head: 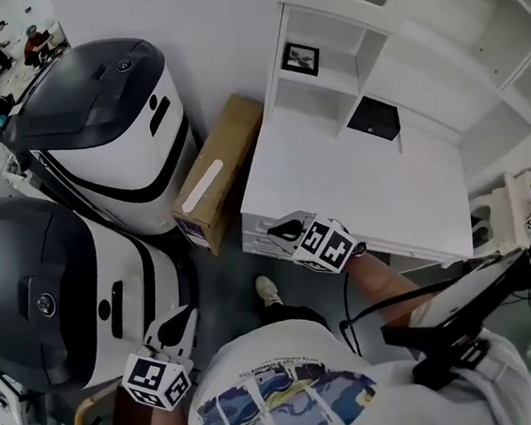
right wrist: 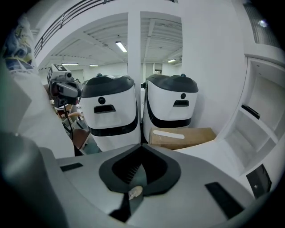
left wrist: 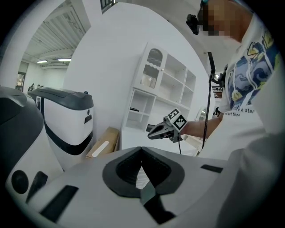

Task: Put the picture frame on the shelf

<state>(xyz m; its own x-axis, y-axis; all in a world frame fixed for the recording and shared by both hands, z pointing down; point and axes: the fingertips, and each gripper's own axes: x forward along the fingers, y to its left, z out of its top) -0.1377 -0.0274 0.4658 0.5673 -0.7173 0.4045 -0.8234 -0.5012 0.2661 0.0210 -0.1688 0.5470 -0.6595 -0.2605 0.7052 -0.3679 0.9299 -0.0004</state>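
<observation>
Black picture frame (head: 300,59) stands upright in an upper left compartment of the white shelf unit (head: 368,196). Right gripper (head: 279,229): jaws fully together, nothing held, over the unit's front left corner. Left gripper (head: 175,322): jaws likewise closed, empty, beside a white-and-grey machine (head: 77,302).

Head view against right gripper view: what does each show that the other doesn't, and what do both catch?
Head view only: the front of the picture frame standing on the shelf, the right gripper from outside, a shoe. Right gripper view only: its own jaws shut with nothing between them, ceiling lights. Both: the cardboard box, two white machines with dark tops, the left gripper.
</observation>
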